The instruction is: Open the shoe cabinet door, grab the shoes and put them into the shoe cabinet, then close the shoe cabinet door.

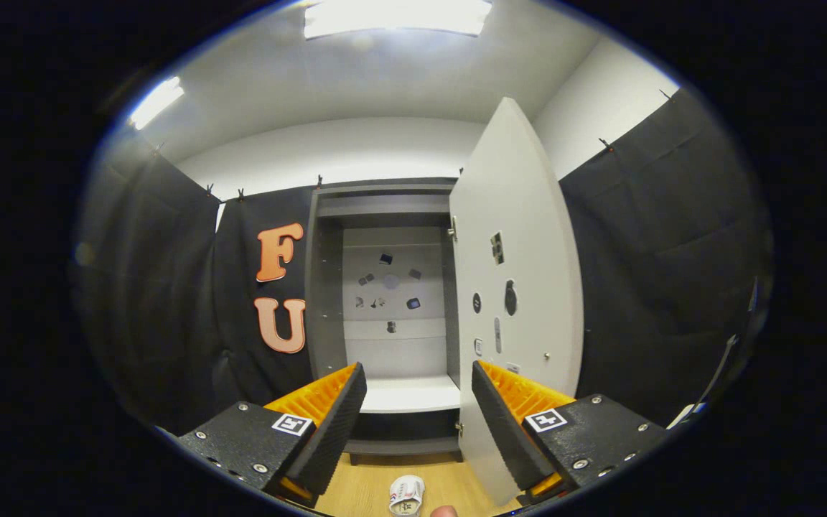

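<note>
One tall grey shoe cabinet (392, 301) stands against the booth's back wall, serving as the landmark for this entry. Its flat white door (517, 287) is swung fully outward on the cabinet's right side, edge toward the camera, so the opening step appears done and the interior is reachable. Inside, a pale white shelf (410, 393) sits at the cabinet's lower level, bare and, by judgement, the likely resting place for footwear. A small white shoe with red and dark markings (406, 495) lies on the light wooden floor (363, 488) in front of the cabinet, below and between the fingers, not yet lifted. The gripper (419, 420) is aimed at the cabinet's opening with its fingers spread wide apart, holding nothing; that wide spread suits dropping over the shoe next. Someone's fingertip (445, 511) shows just beside the shoe, nearer the camera than the cabinet.
</note>
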Demonstrator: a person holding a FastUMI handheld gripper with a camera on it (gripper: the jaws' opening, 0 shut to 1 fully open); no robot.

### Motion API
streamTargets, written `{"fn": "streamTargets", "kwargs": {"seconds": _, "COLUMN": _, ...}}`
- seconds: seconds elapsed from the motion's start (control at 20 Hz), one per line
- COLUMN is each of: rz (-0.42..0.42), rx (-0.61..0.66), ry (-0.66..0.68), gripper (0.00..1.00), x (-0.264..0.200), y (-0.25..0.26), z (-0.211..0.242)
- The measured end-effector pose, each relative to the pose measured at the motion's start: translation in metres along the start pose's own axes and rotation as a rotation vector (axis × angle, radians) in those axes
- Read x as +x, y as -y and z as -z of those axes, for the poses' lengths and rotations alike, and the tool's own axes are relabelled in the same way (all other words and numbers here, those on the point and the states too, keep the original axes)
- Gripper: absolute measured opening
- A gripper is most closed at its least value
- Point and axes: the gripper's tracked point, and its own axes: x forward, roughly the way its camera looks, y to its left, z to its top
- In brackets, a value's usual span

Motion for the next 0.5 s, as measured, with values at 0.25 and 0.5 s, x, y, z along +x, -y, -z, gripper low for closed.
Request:
{"fn": "streamTargets", "kwargs": {"seconds": 0.25, "rz": -0.044, "rx": -0.024, "ry": -0.016, "gripper": 0.93, "x": 0.008, "y": -0.044, "z": 0.008}}
{"fn": "streamTargets", "kwargs": {"seconds": 0.5, "rz": -0.051, "rx": -0.033, "ry": -0.036, "gripper": 0.93, "x": 0.015, "y": -0.059, "z": 0.017}}
